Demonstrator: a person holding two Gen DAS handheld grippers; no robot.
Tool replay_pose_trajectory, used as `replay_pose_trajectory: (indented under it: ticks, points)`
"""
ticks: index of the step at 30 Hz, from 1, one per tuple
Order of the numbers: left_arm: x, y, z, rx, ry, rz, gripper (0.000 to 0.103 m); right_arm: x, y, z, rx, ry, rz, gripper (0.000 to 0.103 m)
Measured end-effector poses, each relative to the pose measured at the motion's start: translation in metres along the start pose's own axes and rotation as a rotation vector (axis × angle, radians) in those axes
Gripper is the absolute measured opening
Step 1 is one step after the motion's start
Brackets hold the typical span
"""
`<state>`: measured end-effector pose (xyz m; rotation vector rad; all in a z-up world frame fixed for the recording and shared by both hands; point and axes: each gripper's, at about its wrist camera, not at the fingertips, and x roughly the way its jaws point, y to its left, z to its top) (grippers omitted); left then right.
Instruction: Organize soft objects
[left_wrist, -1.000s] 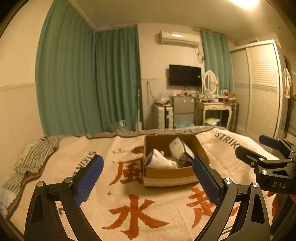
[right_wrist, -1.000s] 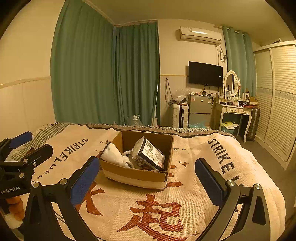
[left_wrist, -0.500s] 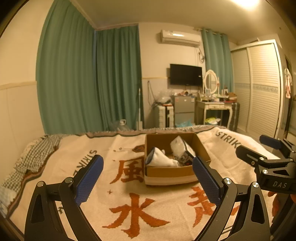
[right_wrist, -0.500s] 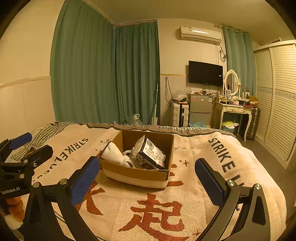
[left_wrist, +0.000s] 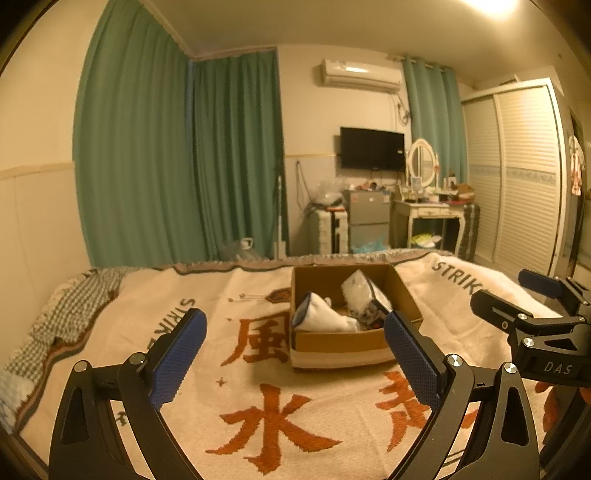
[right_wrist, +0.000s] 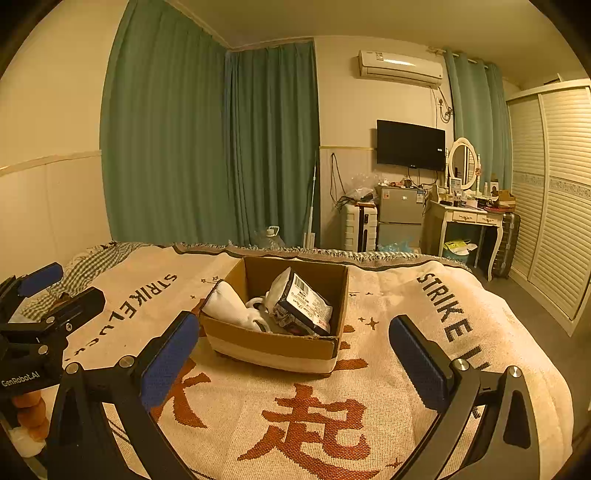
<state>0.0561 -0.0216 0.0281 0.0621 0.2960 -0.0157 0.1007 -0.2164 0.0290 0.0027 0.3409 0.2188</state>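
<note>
A white rolled cloth (right_wrist: 232, 306) lies in the left part of an open cardboard box (right_wrist: 273, 347), and a plastic-wrapped packet (right_wrist: 299, 306) with a barcode leans tilted beside it on the right; between them something white is only partly visible; the box sits on a cream blanket (right_wrist: 332, 413) with rust-red characters, spread over a bed; a checked cloth (left_wrist: 70, 310) shows at the blanket's far left edge. The left tongs (left_wrist: 293, 363) hang open and empty above the blanket, near side of the box; the right tongs (right_wrist: 293, 365) are likewise spread wide, gripping nothing. Beyond the bed stand green curtains (right_wrist: 207, 147), a wall television (right_wrist: 410, 144) and a dressing table (right_wrist: 467, 216).
</note>
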Motion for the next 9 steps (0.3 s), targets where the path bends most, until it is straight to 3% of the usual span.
replay_pose_trajectory:
  ticks: [9]
  points:
    - [0.0019, -0.0016, 0.0005, 0.005, 0.005, 0.002, 0.098, 0.0014, 0.0014, -0.0031, 0.003, 0.003, -0.001, 0.103]
